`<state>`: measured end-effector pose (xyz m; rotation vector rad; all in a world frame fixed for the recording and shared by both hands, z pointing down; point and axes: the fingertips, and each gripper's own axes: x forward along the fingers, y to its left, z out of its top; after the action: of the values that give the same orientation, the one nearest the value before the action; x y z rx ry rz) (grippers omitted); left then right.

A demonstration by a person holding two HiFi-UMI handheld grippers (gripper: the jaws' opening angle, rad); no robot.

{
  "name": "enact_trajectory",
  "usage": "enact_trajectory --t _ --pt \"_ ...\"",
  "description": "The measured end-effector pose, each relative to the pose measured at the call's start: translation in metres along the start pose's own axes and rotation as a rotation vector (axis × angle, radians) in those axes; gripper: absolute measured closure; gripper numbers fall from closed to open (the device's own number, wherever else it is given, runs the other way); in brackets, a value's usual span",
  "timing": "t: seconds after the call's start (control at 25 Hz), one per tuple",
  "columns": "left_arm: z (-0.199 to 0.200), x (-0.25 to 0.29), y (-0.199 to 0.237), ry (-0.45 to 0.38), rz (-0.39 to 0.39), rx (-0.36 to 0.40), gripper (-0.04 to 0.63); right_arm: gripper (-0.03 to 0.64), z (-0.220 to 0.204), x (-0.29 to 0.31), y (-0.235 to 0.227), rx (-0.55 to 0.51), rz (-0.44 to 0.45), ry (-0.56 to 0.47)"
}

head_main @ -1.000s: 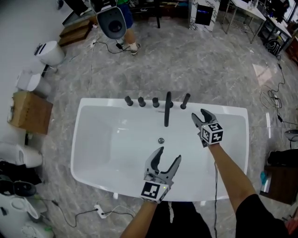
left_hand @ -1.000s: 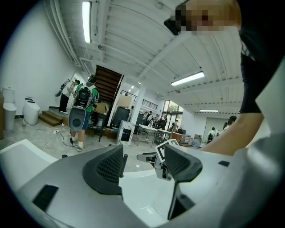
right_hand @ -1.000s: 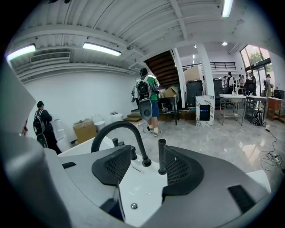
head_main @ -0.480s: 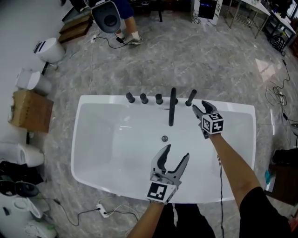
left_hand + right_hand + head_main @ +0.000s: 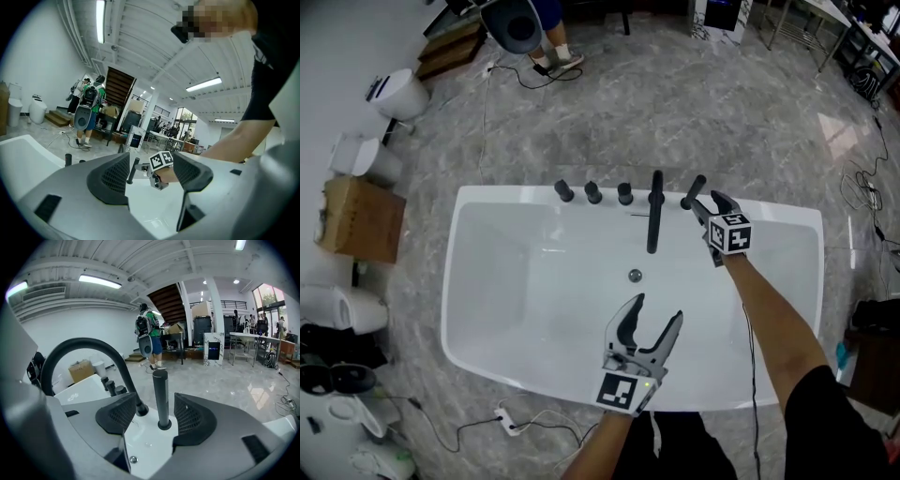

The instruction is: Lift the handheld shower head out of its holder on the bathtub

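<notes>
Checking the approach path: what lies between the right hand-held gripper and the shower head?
Only bare tub rim: the right gripper view shows the shower head upright, framed untouched by the opening jaws of the right hand-held gripper.

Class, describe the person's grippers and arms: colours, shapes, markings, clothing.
The left gripper and right gripper are grey, curved jaws lined with black pads; each carries a black-and-white marker cube. A black cable follows the right forearm; its sleeve is black. The right gripper's jaws are opening, the shower head between them.

Right tongs [image 5: 706, 202] reach forward, jaws opening, shower head [image 5: 160, 394] between them; left tongs [image 5: 656, 310] hang open
</notes>
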<state>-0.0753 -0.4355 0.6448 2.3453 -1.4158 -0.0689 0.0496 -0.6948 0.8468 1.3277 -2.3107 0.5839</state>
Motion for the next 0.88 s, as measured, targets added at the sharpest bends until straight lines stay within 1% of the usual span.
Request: enact_trajectory --t 0.2,0.4,0.56,0.72,0.76,0.8,0.88 --pt "-0.010 -0.004 0.000 0.009 -0.009 -0.013 0.325 0.394 -0.001 0.017 -0.007 -0.015 -0.007 0.015" --pt "-0.020 -0.009 0.004 0.022 -0.006 -0.017 0.325 0.394 0.005 0.030 -0.010 0.003 -0.009 0.018" --pt "-0.020 -0.012 0.006 0.024 -0.003 -0.042 0.325 0.394 0.004 0.038 -0.007 0.014 -0.002 0.036" --pt "-0.027 -0.016 0.012 0.033 0.009 -0.068 0.325 0.396 0.005 0.044 -0.003 0.019 -0.012 0.021" --pt "-0.029 -0.017 0.013 0.036 0.012 -0.062 0.325 0.436 0.006 0.044 -0.003 0.008 -0.018 0.013" --pt "-0.031 -0.017 0.014 0.039 0.014 -0.056 0.325 0.491 0.008 0.044 -0.004 -0.004 -0.026 0.006" --pt "-0.036 -0.018 0.014 0.045 0.018 -0.060 0.325 0.492 0.009 0.042 -0.008 -0.021 -0.048 0.000"
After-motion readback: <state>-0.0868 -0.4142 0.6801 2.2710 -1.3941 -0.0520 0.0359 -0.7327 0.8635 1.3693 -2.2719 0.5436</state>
